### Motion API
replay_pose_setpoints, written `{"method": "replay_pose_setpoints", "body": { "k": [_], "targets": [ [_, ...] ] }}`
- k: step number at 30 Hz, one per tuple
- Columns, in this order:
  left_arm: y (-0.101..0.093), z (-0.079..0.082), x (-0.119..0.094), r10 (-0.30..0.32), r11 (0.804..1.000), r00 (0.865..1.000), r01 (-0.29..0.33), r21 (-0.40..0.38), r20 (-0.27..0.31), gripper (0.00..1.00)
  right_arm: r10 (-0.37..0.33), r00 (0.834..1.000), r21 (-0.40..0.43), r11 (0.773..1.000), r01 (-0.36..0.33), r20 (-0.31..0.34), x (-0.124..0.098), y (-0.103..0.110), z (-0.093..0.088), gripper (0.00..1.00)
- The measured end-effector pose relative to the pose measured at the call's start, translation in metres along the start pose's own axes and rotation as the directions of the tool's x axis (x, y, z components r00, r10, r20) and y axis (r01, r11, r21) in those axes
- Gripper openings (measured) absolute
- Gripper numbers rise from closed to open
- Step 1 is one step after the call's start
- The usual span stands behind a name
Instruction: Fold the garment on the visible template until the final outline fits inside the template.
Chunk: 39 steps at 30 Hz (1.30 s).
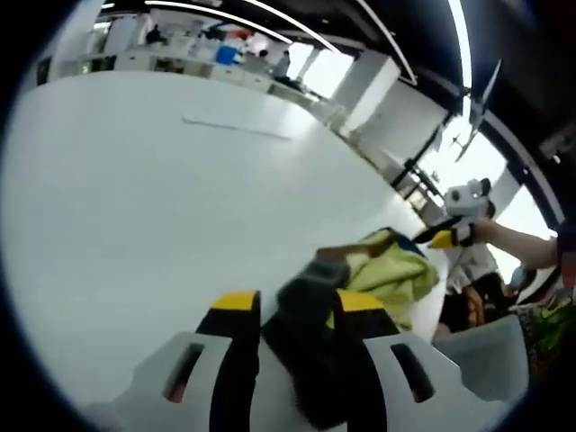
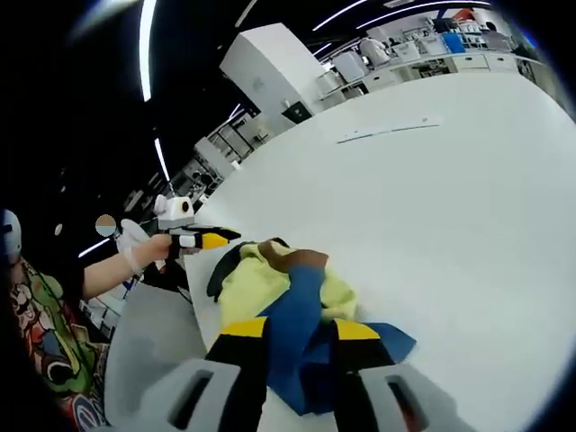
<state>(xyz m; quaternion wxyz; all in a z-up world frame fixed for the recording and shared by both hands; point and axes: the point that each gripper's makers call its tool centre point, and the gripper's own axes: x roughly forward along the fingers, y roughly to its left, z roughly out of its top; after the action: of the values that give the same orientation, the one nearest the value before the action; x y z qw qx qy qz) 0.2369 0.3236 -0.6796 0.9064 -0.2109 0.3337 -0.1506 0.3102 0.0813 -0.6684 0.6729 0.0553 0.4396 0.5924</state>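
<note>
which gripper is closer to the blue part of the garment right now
Right. The right gripper has its jaws closed around the blue part of the garment, while the left gripper grips a dark edge at the far side of the bundle.

Crumpled yellow, blue and dark garment lies bunched near the white table's edge

A broad white worktop carries a thin dark line marked across its far part. Past it stand a white pillar, white cabinets and a blue bin. Long ceiling light strips glow overhead, with bright windows nearby.
</note>
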Motion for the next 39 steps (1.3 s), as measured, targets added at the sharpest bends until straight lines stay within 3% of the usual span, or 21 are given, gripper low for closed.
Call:
{"method": "replay_pose_setpoints", "body": {
  "k": [7, 17, 23, 32, 39],
  "targets": [
    [0.003, -0.002, 0.008, 0.003, 0.999, 1.000, -0.004, -0.032, -0.010, 0.24, -0.018, 1.000, 0.023, 1.000, 0.018, 0.002, -0.001, -0.010, 0.001, 0.19],
    [0.004, -0.013, 0.011, 0.001, 0.999, 0.999, -0.004, -0.054, -0.050, 0.18, 0.000, 1.000, 0.044, 0.999, 0.001, -0.017, 0.012, -0.007, -0.002, 0.13],
    [0.004, -0.019, 0.010, -0.001, 0.998, 0.998, -0.003, -0.069, -0.058, 0.13, 0.004, 0.998, 0.034, 0.999, -0.003, -0.055, 0.020, -0.007, -0.013, 0.10],
    [0.000, -0.025, 0.008, -0.017, 0.997, 0.997, 0.011, -0.083, -0.073, 0.00, 0.030, 0.998, 0.073, 0.997, -0.026, -0.056, 0.026, -0.003, -0.016, 0.08],
    [-0.003, -0.027, 0.007, -0.017, 0.996, 0.997, 0.011, -0.092, -0.070, 0.00, 0.034, 0.999, 0.071, 0.997, -0.031, -0.041, 0.026, -0.001, -0.016, 0.00]
  ]
}}
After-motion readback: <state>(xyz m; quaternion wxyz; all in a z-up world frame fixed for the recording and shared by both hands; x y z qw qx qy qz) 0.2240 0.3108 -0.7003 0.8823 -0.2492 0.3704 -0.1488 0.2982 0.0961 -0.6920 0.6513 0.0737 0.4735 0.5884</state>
